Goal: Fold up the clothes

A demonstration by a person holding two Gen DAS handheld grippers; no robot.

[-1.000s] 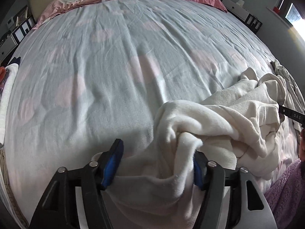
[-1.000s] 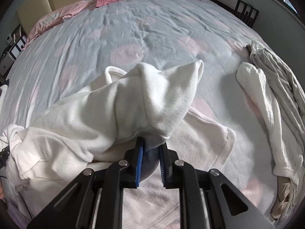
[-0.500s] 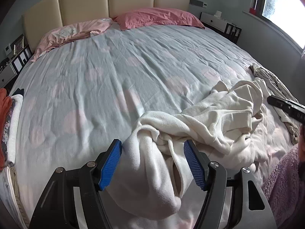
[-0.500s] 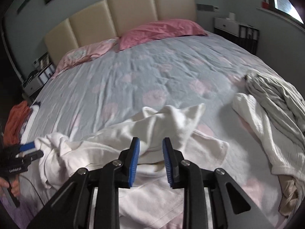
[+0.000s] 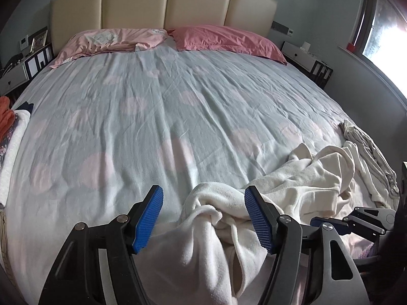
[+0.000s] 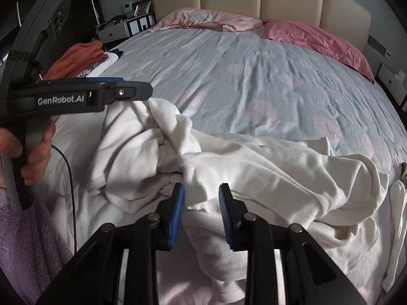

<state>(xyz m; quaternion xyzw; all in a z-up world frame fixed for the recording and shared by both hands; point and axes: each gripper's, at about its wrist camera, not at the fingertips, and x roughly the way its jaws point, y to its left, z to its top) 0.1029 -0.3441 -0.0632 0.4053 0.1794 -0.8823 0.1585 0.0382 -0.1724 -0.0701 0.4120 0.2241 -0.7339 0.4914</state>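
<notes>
The bed [image 5: 178, 106] fills both views, its grey-blue cover with pale pink spots lying wrinkled under everything else. A white fleece garment [image 6: 254, 167] lies crumpled at the near edge of the bed, bunched and twisted on itself, not flat and not folded. Further garments [image 5: 366, 147] lie just beside it toward the window side; a stack of clothes [image 6: 84, 56] sits well apart at the opposite edge.

Handling: the fleece appears soft, limp and light, with a nap that should resist slipping. It holds no shape, so a pinch in the bulk lifts only a lump. Take hold at an edge, hem or corner, one point per gripper, and draw apart.

The left gripper [image 5: 203, 218] hovers above the twisted part, fingers wide apart, holding nothing. The right gripper [image 6: 202, 213] has its fingers apart, fabric between them, not clamped.
</notes>
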